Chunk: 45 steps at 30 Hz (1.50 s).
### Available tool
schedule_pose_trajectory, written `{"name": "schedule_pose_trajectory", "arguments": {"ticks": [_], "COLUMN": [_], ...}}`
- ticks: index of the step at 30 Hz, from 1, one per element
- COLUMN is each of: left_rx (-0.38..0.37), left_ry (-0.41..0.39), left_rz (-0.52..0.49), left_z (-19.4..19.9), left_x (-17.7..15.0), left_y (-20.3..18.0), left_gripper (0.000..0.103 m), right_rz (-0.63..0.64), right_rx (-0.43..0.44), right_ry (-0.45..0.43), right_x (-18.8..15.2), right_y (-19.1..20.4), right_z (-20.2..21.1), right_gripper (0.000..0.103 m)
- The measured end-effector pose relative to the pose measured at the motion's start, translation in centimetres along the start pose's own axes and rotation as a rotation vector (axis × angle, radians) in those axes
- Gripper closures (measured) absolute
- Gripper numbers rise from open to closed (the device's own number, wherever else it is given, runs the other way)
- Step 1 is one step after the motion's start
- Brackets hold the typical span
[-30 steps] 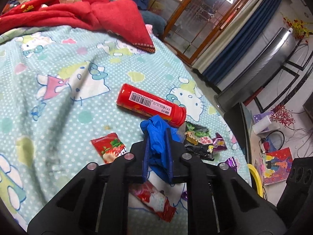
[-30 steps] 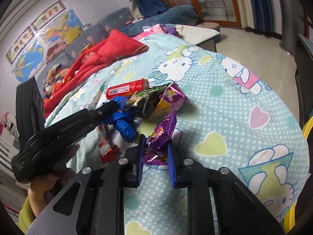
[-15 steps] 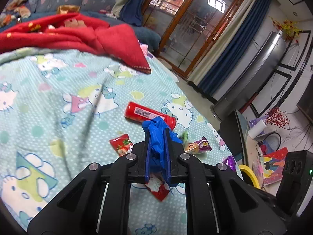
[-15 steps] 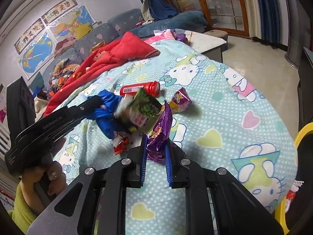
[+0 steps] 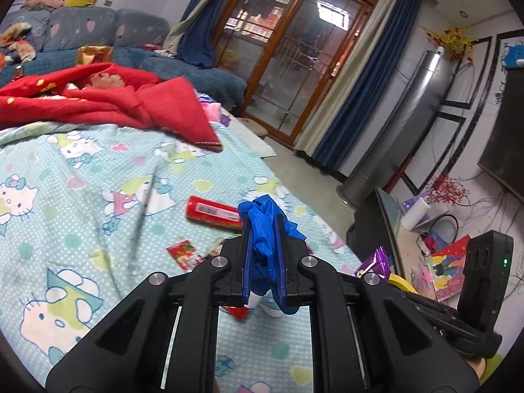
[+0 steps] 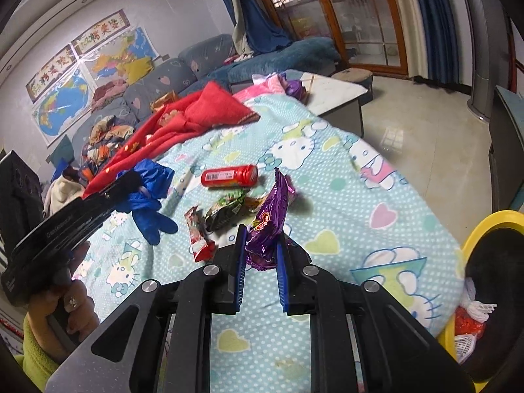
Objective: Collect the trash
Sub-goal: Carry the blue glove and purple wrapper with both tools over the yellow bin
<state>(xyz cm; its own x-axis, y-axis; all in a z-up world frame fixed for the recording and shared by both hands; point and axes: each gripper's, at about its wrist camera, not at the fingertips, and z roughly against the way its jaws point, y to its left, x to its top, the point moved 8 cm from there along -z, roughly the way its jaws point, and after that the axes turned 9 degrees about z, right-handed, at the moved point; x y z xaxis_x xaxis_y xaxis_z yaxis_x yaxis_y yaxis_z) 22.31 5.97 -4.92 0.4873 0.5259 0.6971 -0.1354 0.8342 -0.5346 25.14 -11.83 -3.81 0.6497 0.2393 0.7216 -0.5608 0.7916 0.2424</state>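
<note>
My left gripper (image 5: 264, 226) is shut on a crumpled blue glove (image 5: 267, 226) and holds it well above the bed; the glove also shows in the right wrist view (image 6: 149, 196). My right gripper (image 6: 260, 240) is shut on a purple foil wrapper (image 6: 270, 219), lifted above the bed. On the Hello Kitty sheet (image 6: 344, 229) lie a red tube with a barcode (image 6: 229, 176), a green and black snack packet (image 6: 226, 213) and a red sachet (image 6: 198, 234). The red tube (image 5: 213, 213) and red sachet (image 5: 185, 255) also show in the left wrist view.
A yellow-rimmed bin (image 6: 491, 271) with trash inside stands at the bed's right edge. A red blanket (image 5: 108, 104) is heaped at the far side of the bed. A sofa (image 6: 203, 65), a low table (image 6: 340, 95) and bare floor (image 6: 425, 137) lie beyond.
Both grippers have risen away from the bed with their loads. The green packet, lifted half a second ago, now lies on the sheet. The yellow bin has come into the right wrist view.
</note>
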Motion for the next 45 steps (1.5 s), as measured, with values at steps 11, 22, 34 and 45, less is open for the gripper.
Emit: {"name": "schedule_pose_trajectory", "arguments": {"ticks": [11, 22, 34, 45], "left_rx": [-0.071, -0.122, -0.163, -0.186], "left_ry": [0.026, 0.059, 0.090, 0.114], "left_rz": [-0.072, -0.139, -0.199, -0.249], "left_z": [0.5, 0.5, 0.1, -0.2], "left_x": [-1.8, -3.8, -5.9, -7.8], "left_y": [-4.4, -7.6, -10.4, -12.4], "left_gripper": [0.096, 0.096, 0.096, 0.096], "right_rz": [-0.017, -0.060, -0.096, -0.155], "right_rx": [-0.052, -0.095, -0.157, -0.220], "right_ry": [-0.095, -0.144, -0.177, -0.204], "right_x": [1.0, 1.2, 0.7, -0.4], "right_y": [-1.9, -4.2, -6.8, -9.9], "right_z": [4.0, 6.5, 8.4, 10.6], "right_gripper": [0.087, 0.087, 0.087, 0.087]}}
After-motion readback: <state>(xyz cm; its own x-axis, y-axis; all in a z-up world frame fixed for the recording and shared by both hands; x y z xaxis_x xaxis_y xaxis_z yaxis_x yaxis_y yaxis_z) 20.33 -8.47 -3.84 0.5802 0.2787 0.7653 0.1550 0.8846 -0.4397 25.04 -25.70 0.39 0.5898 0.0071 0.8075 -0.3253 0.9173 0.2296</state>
